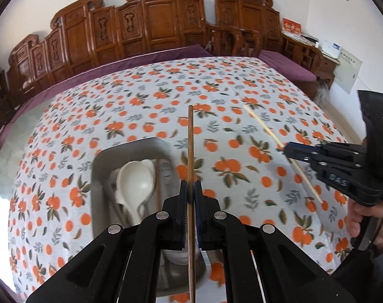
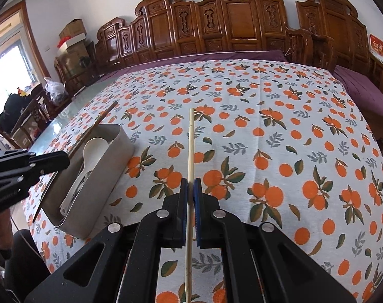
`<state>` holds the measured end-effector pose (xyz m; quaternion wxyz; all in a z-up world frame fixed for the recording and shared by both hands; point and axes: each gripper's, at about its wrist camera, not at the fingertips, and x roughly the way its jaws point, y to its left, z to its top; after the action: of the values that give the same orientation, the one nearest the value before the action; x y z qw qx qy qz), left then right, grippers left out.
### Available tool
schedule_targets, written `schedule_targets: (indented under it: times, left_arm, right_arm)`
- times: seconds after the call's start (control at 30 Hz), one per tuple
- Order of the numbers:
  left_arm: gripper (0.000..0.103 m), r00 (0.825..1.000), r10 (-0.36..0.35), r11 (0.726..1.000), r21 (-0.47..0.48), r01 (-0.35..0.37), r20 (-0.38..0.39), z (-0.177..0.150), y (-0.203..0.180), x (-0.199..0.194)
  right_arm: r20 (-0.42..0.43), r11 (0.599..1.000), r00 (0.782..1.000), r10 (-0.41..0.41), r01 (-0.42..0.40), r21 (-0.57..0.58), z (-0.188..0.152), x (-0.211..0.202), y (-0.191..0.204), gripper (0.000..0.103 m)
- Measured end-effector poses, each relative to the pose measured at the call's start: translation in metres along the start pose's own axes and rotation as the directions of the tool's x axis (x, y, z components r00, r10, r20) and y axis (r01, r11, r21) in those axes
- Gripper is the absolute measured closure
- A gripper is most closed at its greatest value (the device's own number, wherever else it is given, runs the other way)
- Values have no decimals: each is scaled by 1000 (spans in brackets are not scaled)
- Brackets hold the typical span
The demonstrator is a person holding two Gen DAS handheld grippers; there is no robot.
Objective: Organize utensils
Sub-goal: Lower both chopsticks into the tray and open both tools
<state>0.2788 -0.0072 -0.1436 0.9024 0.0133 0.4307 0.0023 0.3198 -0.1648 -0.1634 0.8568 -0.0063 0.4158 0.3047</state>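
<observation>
My left gripper (image 1: 190,189) is shut on a dark brown chopstick (image 1: 190,141) that points away over the table, just right of the metal tray (image 1: 100,161). The same gripper (image 2: 65,161) shows at the left of the right wrist view, its brown chopstick (image 2: 100,121) slanting above the metal tray (image 2: 108,176). My right gripper (image 2: 190,186) is shut on a pale bamboo chopstick (image 2: 190,141), held above the cloth to the right of the tray. In the left wrist view that gripper (image 1: 286,150) carries the pale chopstick (image 1: 264,126) at a slant. A white spoon (image 1: 135,176) and other utensils lie in the tray.
A tablecloth (image 2: 267,131) printed with oranges covers the table. Carved wooden chairs (image 2: 236,22) line the far side, with a purple cushion (image 2: 363,96) at right. A person's hand (image 1: 360,217) holds the right gripper's handle. Boxes and bags (image 2: 70,40) stand far left.
</observation>
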Motion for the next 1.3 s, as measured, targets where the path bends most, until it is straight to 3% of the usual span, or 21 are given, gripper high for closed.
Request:
schedule_targets:
  times: [0.37, 0.67, 1.3]
  left_arm:
    - [99, 996, 57, 998, -18, -59, -66, -13, 35, 31]
    - [98, 994, 40, 998, -38, -44, -103, -21, 37, 44]
    - [97, 999, 41, 996, -77, -42, -22, -41, 65, -15]
  right_arm:
    - [-9, 1000, 1000, 6, -6, -23, 1, 6, 9, 97]
    - [-17, 999, 1000, 20, -21, -42, 2, 11, 19, 97]
    - [-5, 992, 997, 83, -83, -99, 3, 9, 75, 97]
